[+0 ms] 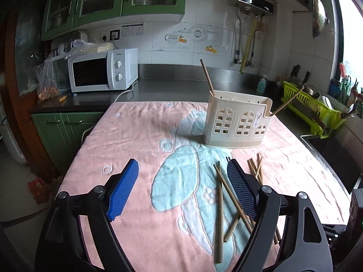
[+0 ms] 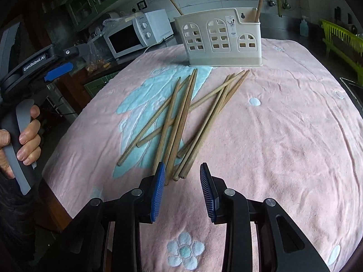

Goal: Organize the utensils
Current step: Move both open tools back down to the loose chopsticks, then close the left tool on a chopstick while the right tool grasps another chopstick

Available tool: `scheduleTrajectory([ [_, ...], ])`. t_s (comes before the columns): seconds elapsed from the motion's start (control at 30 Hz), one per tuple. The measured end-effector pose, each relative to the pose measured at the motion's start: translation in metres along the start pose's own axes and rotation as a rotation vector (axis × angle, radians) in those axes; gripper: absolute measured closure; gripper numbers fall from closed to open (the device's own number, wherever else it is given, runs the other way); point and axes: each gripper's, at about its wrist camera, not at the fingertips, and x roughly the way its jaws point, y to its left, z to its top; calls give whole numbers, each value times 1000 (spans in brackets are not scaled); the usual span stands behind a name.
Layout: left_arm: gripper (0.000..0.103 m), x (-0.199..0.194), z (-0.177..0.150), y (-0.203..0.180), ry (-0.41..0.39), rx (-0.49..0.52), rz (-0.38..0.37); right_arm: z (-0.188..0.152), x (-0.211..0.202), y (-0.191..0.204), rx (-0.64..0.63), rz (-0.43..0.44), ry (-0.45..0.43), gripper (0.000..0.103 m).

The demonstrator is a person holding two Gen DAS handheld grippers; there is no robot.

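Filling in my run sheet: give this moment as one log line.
left gripper: open, empty | right gripper: open, empty, near chopsticks | holder: two chopsticks in

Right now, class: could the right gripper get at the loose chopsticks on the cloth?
Probably yes. The right gripper is open, just short of the chopsticks, whose near ends point toward it, and nothing lies between.

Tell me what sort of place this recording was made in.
Most likely a home kitchen: a microwave on a dark counter, green wall cabinets over white tiles, and a dish rack by the window. Chopsticks lie on a pink towel.
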Motion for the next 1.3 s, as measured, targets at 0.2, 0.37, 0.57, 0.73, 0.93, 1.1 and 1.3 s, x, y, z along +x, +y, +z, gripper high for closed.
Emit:
scheduleTrajectory([
  [0.2,22,3,-17,3,44,-10,-4,0,-2,-7,16,-9,4,72],
  [0.37,22,3,-40,-7,91,13,-54,3,-6,-8,14,-16,-9,72],
  [0.57,24,10,-78,-27,191,-3,-134,6,-16,-21,32,-40,-32,72],
  [0.73,43,16,-98,-48,246,-26,-186,8,-24,-30,43,-49,-57,72],
  [0.93,59,25,-114,-77,305,-76,-254,7,-28,-41,62,-52,-69,72],
  [1.1,73,41,-121,-87,355,-131,-277,5,-30,-47,72,-46,-72,72],
  [1.3,80,53,-127,-87,388,-201,-265,4,-31,-53,81,-35,-72,72],
])
